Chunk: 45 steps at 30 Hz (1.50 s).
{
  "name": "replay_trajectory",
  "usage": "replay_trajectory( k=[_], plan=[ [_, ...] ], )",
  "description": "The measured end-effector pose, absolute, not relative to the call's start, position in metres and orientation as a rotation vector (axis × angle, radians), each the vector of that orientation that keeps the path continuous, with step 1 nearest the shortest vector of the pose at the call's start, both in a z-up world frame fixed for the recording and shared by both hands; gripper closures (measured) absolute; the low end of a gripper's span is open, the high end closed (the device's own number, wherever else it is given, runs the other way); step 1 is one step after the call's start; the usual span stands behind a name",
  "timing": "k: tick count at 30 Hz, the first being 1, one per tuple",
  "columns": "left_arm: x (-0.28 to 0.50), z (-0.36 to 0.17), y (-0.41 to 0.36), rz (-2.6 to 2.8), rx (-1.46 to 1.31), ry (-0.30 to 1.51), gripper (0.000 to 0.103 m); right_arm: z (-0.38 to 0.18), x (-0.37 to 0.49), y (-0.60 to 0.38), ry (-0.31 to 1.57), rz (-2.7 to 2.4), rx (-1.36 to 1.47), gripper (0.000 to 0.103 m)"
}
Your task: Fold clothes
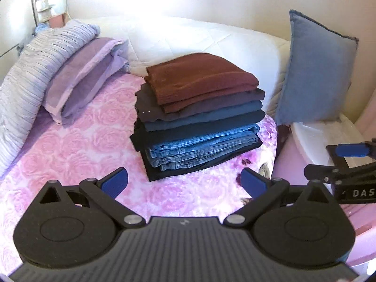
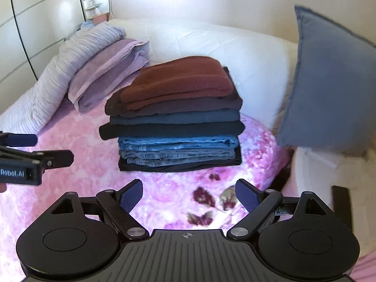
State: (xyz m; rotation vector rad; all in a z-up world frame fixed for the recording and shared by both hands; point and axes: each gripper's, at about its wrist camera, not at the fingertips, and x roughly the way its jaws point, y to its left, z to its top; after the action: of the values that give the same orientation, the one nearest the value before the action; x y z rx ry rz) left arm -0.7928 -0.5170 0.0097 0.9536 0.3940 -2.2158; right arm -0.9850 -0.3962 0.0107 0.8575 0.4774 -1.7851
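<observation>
A neat stack of folded clothes (image 1: 199,115) sits on the pink floral bedspread (image 1: 70,145): a rust-brown top (image 1: 199,75) uppermost, dark and teal layers below, blue jeans (image 1: 202,150) near the bottom. The stack also shows in the right wrist view (image 2: 176,117). My left gripper (image 1: 185,183) is open and empty, just in front of the stack. My right gripper (image 2: 189,196) is open and empty, also in front of the stack. Each gripper shows at the edge of the other's view: the right one (image 1: 347,164), the left one (image 2: 35,152).
A purple pillow (image 1: 82,77) and a ribbed lilac blanket (image 1: 35,70) lie to the left. A blue cushion (image 1: 315,75) leans on the white headboard (image 1: 199,37) at right. A white bedside surface (image 1: 317,136) stands beyond the bed's right edge.
</observation>
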Motion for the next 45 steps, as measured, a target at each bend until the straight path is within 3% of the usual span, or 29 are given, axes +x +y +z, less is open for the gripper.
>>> replay_trajectory(
  k=[7, 45],
  plan=[
    [-0.777, 0.012, -0.503, -2.179, 0.938, 0.471, 0.002, 0.022, -0.970, -0.381, 0.465, -1.792, 0.856, 0.014],
    [-0.747, 0.005, -0.521, -2.134, 0.937, 0.457, 0.002, 0.029, -0.924, -0.399, 0.479, -1.808, 0.805, 0.014]
  ],
)
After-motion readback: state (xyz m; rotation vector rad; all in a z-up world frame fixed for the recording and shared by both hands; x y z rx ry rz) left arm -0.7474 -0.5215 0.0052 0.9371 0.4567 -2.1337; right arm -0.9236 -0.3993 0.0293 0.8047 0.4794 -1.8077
